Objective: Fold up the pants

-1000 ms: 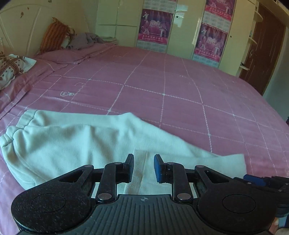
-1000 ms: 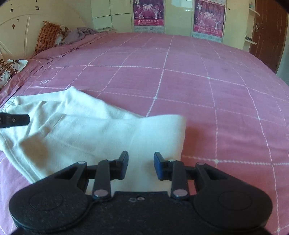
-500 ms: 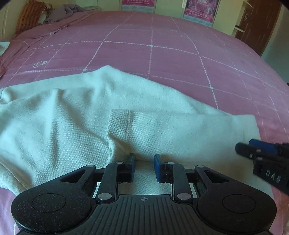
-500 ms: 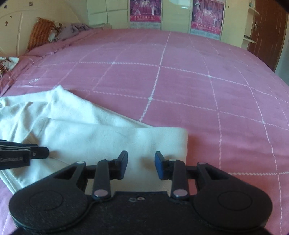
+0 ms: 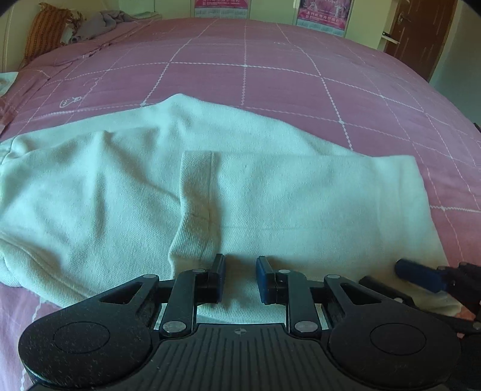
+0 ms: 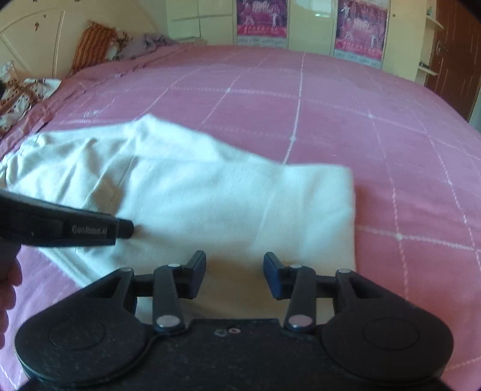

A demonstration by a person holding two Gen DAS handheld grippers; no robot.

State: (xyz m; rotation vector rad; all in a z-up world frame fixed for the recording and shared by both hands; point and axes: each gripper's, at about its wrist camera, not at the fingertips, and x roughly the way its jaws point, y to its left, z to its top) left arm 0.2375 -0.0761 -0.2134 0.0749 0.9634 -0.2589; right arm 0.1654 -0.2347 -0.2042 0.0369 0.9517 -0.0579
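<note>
White pants (image 5: 270,192) lie on the pink bed, folded lengthwise with the leg end folded back over the middle; a cuff hem (image 5: 198,186) lies on top. My left gripper (image 5: 240,278) is open, low over the near edge of the pants beside the cuff. My right gripper (image 6: 234,275) is open over the near edge of the folded part of the pants (image 6: 240,204). The right gripper's fingers (image 5: 421,275) show at the left view's lower right. The left gripper's fingers (image 6: 90,230) show at the right view's left.
The pink checked bedspread (image 5: 300,78) stretches far and right. An orange pillow (image 5: 45,33) and grey clothes (image 5: 99,24) lie at the headboard. A patterned pillow (image 6: 18,93) lies at the left. Wardrobes with posters (image 6: 261,18) and a brown door (image 5: 421,33) stand behind.
Both grippers have dropped closer to the near edge of the pants and stayed open. The right gripper has shifted a little; its view is blurred.
</note>
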